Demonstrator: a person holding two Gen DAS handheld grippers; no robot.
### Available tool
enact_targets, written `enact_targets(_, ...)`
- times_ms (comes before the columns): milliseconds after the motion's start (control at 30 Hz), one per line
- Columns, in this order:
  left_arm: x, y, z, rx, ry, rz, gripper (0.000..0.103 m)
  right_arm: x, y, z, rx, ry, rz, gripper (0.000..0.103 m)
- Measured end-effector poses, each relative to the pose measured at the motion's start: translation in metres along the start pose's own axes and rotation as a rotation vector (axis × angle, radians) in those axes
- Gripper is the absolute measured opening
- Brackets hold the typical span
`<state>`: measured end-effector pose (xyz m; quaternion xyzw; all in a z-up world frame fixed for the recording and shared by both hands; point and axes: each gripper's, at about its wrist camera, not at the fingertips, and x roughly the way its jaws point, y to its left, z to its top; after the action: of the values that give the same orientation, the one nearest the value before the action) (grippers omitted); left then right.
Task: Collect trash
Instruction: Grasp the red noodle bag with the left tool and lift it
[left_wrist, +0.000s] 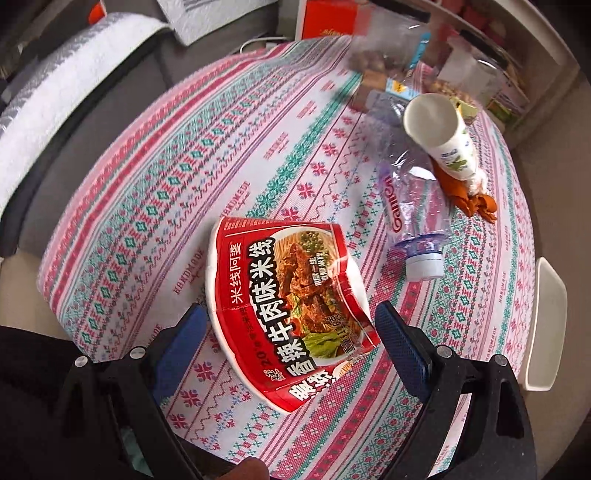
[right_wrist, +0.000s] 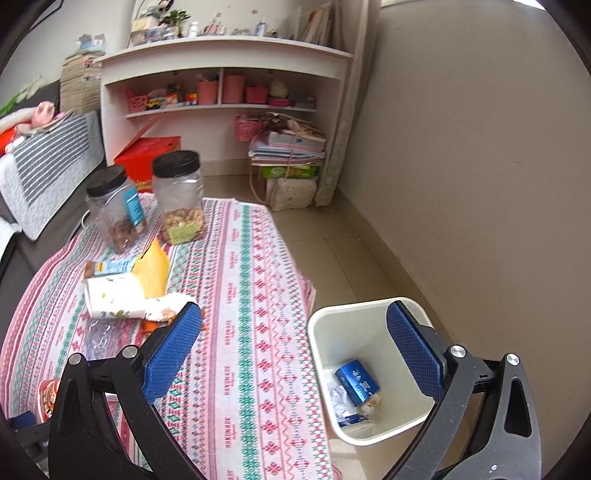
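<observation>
A red and white instant noodle bowl (left_wrist: 284, 314) lies on its side on the patterned tablecloth (left_wrist: 184, 177). My left gripper (left_wrist: 291, 321) is open, its blue pads on either side of the bowl without clamping it. A crushed clear plastic bottle (left_wrist: 410, 206), a white paper cup (left_wrist: 443, 136) and orange peel (left_wrist: 476, 203) lie further right. My right gripper (right_wrist: 295, 332) is open and empty, above the table's right edge and the white trash bin (right_wrist: 369, 369). The bin holds a blue carton (right_wrist: 356, 380) and crumpled paper. The cup (right_wrist: 114, 295) also shows in the right wrist view.
Two black-lidded plastic jars (right_wrist: 177, 199) with nuts stand at the table's far end, beside a yellow packet (right_wrist: 153, 273). A grey sofa (left_wrist: 92, 122) runs along the left. A white shelf unit (right_wrist: 221, 92), a red box (right_wrist: 147, 155) and stacked books (right_wrist: 288, 147) stand beyond the table.
</observation>
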<state>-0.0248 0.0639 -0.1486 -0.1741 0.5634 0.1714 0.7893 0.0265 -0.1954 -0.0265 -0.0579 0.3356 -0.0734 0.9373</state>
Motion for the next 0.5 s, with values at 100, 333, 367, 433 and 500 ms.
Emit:
enact_targets(100, 0.006, 0.001, 0.001, -0.011, 0.022, -0.009, 0.089, 0.003, 0.011, -0.002, -0.025, 0.010, 0.004, 0.096)
enact_targets(333, 0.001, -0.016, 0.006, 0.140, -0.022, -0.016, 0.065, 0.018, 0.028, -0.004, -0.035, 0.075, 0.045, 0.096)
enact_targets(367, -0.003, -0.019, 0.006, 0.168, -0.040, -0.013, 0.054, 0.020, 0.030, -0.004, -0.034, 0.083, 0.051, 0.096)
enact_targets(433, -0.010, -0.025, 0.006, 0.223, -0.063, -0.016, 0.041, 0.024, 0.034, -0.003, -0.033, 0.092, 0.056, 0.096)
enact_targets(500, -0.012, -0.027, 0.009, 0.242, -0.059, -0.028, 0.037, 0.028, 0.038, -0.003, -0.028, 0.104, 0.059, 0.096)
